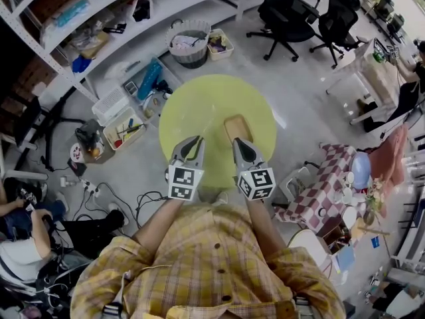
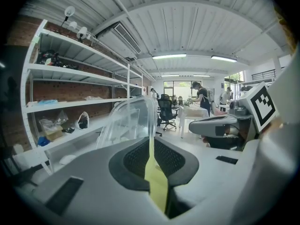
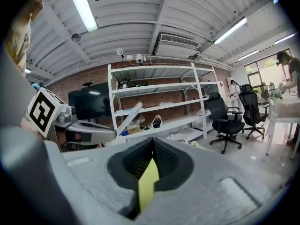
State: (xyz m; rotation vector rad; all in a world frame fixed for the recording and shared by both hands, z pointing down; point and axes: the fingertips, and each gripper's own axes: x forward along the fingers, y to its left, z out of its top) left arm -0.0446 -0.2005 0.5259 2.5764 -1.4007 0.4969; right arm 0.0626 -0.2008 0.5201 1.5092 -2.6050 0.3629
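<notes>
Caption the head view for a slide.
Over a yellow table, left gripper holds clear plastic; right gripper beside a tan tray.

Left gripper (image 1: 196, 140), right gripper (image 1: 236, 141): jaws together

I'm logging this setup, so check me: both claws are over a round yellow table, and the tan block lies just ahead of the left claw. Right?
Not quite. The head view shows the tan block just ahead of the right claw, not the left claw, which pinches the edge of a clear container. Both claws are over the round yellow table.
</notes>
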